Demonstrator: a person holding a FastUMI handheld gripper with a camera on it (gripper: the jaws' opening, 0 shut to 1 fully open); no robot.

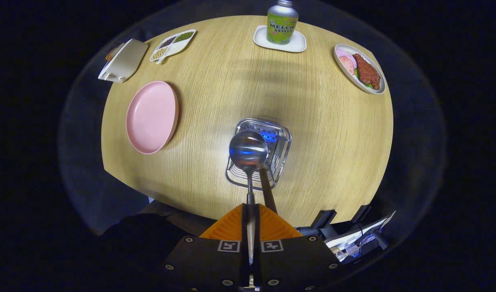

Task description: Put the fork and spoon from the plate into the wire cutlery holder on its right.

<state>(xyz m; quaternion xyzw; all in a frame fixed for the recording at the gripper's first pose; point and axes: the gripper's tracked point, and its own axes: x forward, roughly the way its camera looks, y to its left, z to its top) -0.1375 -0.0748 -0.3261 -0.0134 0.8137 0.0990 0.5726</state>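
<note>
My gripper (pixel 251 211) is shut on the handle of a metal spoon (pixel 248 150), whose bowl points away from me and hangs over the wire cutlery holder (pixel 282 142). The holder stands on the wooden table just beyond the fingers. A brown wooden handle (pixel 267 190), probably the fork's, leans out of the holder's near edge right beside the spoon's neck. The pink plate (pixel 152 117) lies to the left of the holder with nothing on it.
At the table's far side stand a melon soda bottle (pixel 282 22) on a white coaster, a white dish of meat and ham (pixel 359 69), a divided dish of beans (pixel 173 44) and a beige box (pixel 124 61). Dark gear sits off the table's near right edge.
</note>
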